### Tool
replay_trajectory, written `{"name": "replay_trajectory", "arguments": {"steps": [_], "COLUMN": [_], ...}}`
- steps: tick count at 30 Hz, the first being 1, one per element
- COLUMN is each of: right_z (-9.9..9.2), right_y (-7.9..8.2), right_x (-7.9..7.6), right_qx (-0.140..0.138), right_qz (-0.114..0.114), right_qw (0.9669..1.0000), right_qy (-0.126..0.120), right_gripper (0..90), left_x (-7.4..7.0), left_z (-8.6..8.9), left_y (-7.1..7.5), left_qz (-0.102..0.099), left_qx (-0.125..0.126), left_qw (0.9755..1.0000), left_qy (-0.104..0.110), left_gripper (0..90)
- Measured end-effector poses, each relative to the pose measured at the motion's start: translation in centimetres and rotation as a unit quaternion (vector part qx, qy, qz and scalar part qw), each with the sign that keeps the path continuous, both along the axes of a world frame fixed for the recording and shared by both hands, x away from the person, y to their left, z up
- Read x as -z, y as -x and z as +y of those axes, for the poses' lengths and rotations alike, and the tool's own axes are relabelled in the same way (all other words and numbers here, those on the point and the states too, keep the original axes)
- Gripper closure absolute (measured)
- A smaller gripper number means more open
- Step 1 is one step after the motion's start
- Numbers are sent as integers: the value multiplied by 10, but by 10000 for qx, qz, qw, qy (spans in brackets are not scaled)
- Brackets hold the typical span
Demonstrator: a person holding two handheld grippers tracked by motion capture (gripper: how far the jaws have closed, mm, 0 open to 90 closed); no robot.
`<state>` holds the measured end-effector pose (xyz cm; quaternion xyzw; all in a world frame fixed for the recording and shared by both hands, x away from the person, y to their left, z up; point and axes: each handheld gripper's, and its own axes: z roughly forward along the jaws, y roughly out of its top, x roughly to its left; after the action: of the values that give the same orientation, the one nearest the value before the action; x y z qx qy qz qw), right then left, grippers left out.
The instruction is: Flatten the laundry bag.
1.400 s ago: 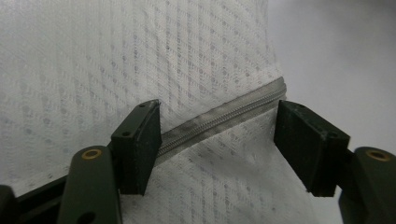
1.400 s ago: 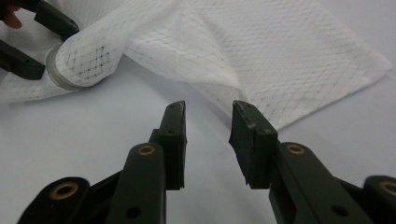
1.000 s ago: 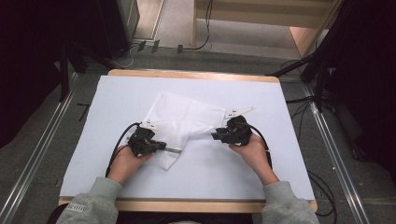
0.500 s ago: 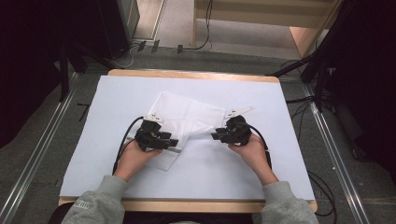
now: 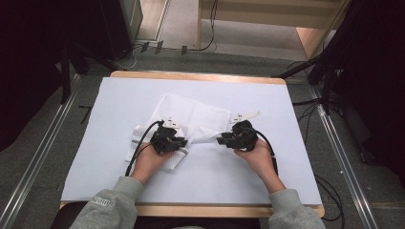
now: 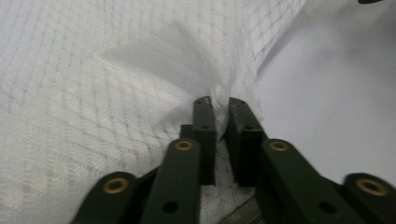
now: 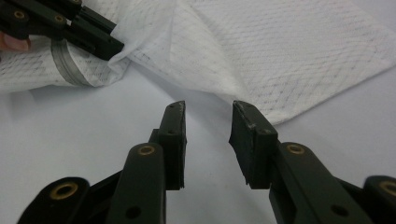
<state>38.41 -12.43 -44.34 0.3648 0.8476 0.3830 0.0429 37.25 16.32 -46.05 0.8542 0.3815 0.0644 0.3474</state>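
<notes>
A white mesh-patterned cloth (image 5: 191,112) lies rumpled on the white-covered table (image 5: 286,105). My left gripper (image 5: 184,142) is at the cloth's near edge. In the left gripper view, my left gripper (image 6: 217,101) is shut on a raised fold of the cloth (image 6: 116,93). My right gripper (image 5: 220,140) sits just right of the cloth, pointing left. The right gripper view has my right gripper (image 7: 208,108) open over bare table, with the cloth's edge (image 7: 280,56) just beyond its tips. The left gripper (image 7: 116,49) pinches the cloth at that view's upper left.
The table's wooden rim (image 5: 200,76) shows at the far side and along the near edge. Black cables (image 5: 136,152) trail from both grippers toward the person. Metal rails (image 5: 334,143) run along both sides of the table on the floor.
My left gripper has moved to the right, toward the right gripper, drawing the pinched cloth with it. The right gripper has barely moved.
</notes>
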Motion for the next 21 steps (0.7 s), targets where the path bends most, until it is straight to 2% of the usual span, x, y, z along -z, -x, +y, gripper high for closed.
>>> {"name": "replay_trajectory", "arguments": {"steps": [3,7,8,14,16,21], "right_z": [1,2,2,2,3,10], "right_y": [1,2,2,1,1,0], "right_x": [1,1,1,0,0,1], "right_qx": [-3,-49,-45,-22,-19,-92], "right_qz": [6,-60,-67,-81,-72,-127], "right_qw": [10000,10000,10000,9999,10000,9999], "right_qy": [5,-13,-24,-58,-47,-42], "right_gripper": [673,673,673,673,673,672], "left_x": [-4,-22,-28,-48,-52,-50], "left_z": [5,18,23,56,71,101], "left_y": [-4,-5,-5,-5,-7,-12], "left_qz": [278,402,461,602,703,788], "left_qx": [37,70,75,9,-66,-401], "left_qw": [9995,9980,9970,9924,9895,9875], "left_qy": [128,479,618,1070,1262,1305], "left_gripper": [885,890,893,892,892,889]}}
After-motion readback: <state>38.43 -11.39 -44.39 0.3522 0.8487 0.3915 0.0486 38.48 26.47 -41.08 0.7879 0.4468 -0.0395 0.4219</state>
